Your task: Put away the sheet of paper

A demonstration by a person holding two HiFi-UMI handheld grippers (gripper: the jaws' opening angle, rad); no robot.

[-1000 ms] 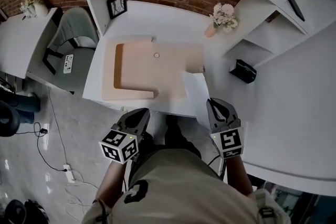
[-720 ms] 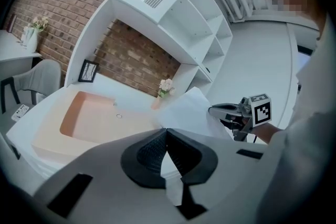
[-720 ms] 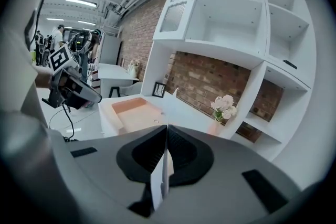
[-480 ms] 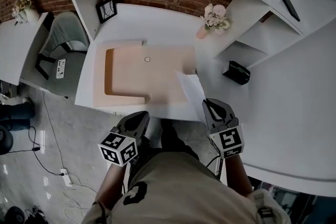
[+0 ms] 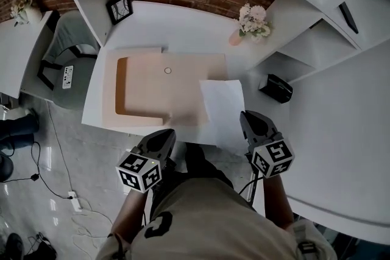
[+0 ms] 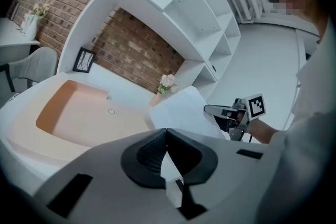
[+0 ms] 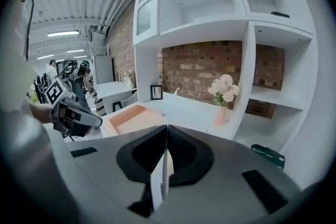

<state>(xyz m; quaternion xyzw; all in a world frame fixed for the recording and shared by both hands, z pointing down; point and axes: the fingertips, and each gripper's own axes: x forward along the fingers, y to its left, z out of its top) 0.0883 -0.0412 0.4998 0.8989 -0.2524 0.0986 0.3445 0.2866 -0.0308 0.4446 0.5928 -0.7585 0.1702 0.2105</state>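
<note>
Brick wall backs the white desk [image 5: 183, 24], and I take the peach rectangular desk mat [image 5: 152, 91] lying on it as my marker. Left of the mat stands a grey chair [image 5: 64, 39], and behind the mat's far left corner a black picture frame [image 5: 119, 9] leans at the wall.

Just in front of the mat's near edge my left gripper [image 5: 163, 136] hangs with its jaws pressed together on nothing, apart from the paper.

At the mat's right end the white sheet of paper [image 5: 222, 109] is what has changed. A second ago it showed as a narrow strip by the mat's right edge; now it is lifted and turned broad toward the head camera, overlapping that end of the mat. My right gripper [image 5: 248, 119] is clamped on its near right edge, and the right gripper view shows the sheet edge-on between the jaws.

I judge the pick done, with carrying and stowing left. Right of the mat, the white shelving unit [image 5: 317, 45] looks the likely home, though I cannot tell which compartment. Held by one edge, the sheet may sag.
</note>
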